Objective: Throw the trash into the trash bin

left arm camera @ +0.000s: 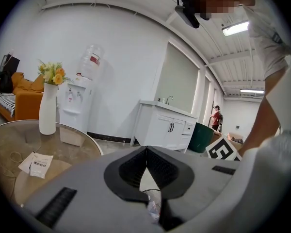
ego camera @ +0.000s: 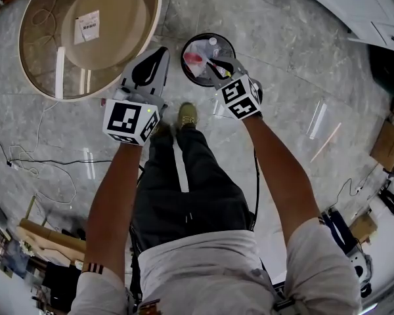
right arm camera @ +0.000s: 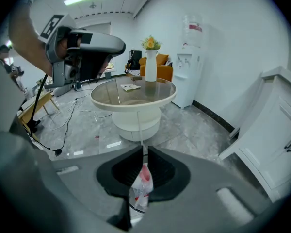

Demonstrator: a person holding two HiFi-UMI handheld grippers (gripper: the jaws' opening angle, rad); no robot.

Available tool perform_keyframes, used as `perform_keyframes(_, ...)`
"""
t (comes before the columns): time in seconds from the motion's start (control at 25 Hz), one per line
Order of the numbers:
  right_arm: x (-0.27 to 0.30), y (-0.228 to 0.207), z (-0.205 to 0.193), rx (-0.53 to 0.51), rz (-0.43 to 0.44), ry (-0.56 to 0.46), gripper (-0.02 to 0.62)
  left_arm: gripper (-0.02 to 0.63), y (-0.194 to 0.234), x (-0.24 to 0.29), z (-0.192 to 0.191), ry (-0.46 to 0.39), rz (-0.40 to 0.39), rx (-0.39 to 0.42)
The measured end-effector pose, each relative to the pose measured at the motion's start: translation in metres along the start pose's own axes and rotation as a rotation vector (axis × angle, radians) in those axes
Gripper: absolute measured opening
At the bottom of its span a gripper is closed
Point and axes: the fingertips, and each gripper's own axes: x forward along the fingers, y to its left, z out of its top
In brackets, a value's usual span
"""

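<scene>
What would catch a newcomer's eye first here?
Two arms each hold a grey gripper with a marker cube. The right gripper hangs over a black trash bin on the floor, a white-and-red wrapper between its barely parted jaws; the left gripper is shut, empty.

The left gripper (left arm camera: 146, 150), jaws together, points past a white vase (left arm camera: 47, 109) on a glass table (left arm camera: 5, 140).

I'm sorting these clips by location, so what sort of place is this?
Probably an office lounge or break area: a water dispenser, an orange sofa and a white sink cabinet share one room.
</scene>
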Motion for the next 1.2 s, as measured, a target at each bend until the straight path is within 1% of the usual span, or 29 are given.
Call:
perform_keyframes(0.08, -0.002, 0.000, 0.009, 0.009, -0.003, -0.034, 0.003, 0.000, 0.001, -0.002, 0.000, 0.001, 0.003, 0.002)
perform_keyframes(0.24, -0.009, 0.000, 0.031, 0.032, -0.022, -0.120, 0.002, 0.000, 0.005, -0.007, 0.002, 0.002, 0.009, 0.004)
perform_keyframes(0.4, -0.023, 0.004, 0.064, 0.063, -0.025, -0.235, 0.002, 0.000, 0.013, -0.016, 0.010, -0.013, 0.026, 0.008)
perform_keyframes(0.48, -0.032, 0.013, 0.088, 0.068, -0.009, -0.310, 0.002, 0.000, 0.019, -0.024, 0.013, -0.022, 0.036, 0.005)
perform_keyframes(0.6, -0.041, 0.035, 0.134, 0.047, 0.029, -0.423, 0.002, 0.000, 0.035, -0.041, 0.019, -0.036, 0.062, 0.004)
perform_keyframes(0.72, -0.042, 0.057, 0.177, 0.014, 0.062, -0.493, 0.002, 0.000, 0.053, -0.060, 0.025, -0.049, 0.091, 0.008)
perform_keyframes(0.92, -0.033, 0.092, 0.229, -0.019, 0.098, -0.533, 0.002, 0.000, 0.082, -0.097, 0.035, -0.059, 0.129, 0.013)
perform_keyframes(1.2, -0.017, 0.132, 0.278, -0.053, 0.127, -0.535, 0.002, 0.000, 0.124, -0.141, 0.049, -0.058, 0.166, 0.027)
